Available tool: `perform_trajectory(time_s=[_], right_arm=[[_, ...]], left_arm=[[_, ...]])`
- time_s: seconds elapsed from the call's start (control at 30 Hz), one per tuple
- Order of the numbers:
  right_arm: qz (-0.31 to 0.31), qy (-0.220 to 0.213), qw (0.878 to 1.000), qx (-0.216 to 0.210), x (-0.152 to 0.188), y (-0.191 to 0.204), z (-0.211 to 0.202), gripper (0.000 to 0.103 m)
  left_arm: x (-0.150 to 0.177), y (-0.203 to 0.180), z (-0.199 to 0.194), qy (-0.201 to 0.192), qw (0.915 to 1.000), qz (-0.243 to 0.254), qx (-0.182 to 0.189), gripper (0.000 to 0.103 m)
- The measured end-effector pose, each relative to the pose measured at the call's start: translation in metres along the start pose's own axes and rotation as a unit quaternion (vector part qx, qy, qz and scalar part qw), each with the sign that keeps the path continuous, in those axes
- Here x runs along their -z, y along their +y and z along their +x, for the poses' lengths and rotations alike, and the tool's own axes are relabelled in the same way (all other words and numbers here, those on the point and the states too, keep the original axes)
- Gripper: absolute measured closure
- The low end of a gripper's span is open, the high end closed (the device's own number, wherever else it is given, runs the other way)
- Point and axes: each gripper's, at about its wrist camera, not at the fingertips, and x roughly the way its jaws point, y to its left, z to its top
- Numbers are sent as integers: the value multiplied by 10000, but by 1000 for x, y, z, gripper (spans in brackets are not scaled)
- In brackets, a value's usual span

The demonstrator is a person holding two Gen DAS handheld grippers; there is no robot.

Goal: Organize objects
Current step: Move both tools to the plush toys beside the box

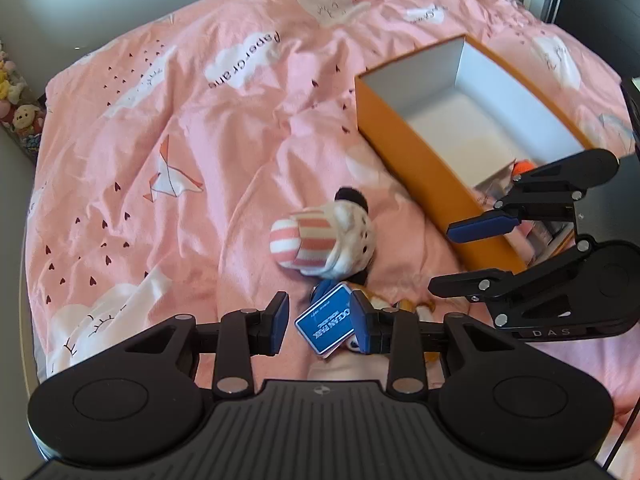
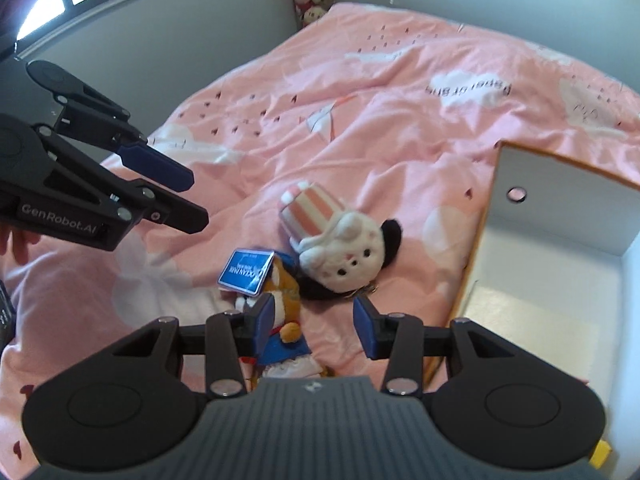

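**Ana:** While we hold both tools over the bed, what lies on the pink cover?

**Ben:** Two plush toys lie touching each other. A white plush with a striped hat lies near the box. Just beside it is an orange plush with a blue tag.

**Ana:** How are our tools set?

**Ben:** Our left tool is spread wide with the blue tag between its pads, gripping nothing. Our right tool is also wide apart and empty, poised above the orange plush.

**Ana:** And the orange box?

**Ben:** It sits open on the bed, beside the toys. Its white floor is mostly bare. A few items seem to lie in its near corner, but our right tool partly hides them, so we cannot name them.

**Ana:** So how far along are we?

**Ben:** We judge it partway: something is boxed, and both plush toys are not yet put away.
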Motion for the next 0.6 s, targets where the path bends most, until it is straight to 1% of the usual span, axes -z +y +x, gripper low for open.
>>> perform_trajectory(time_s=[0.3,0.6], right_arm=[[-123,255,9996,-10,-2,4,21,58],[-217,358,9991,32,-4,4,36,57]], left_arm=[[5,8,20,185,9998,-27,63,64],[3,8,35,308,9994,-29,166,64]])
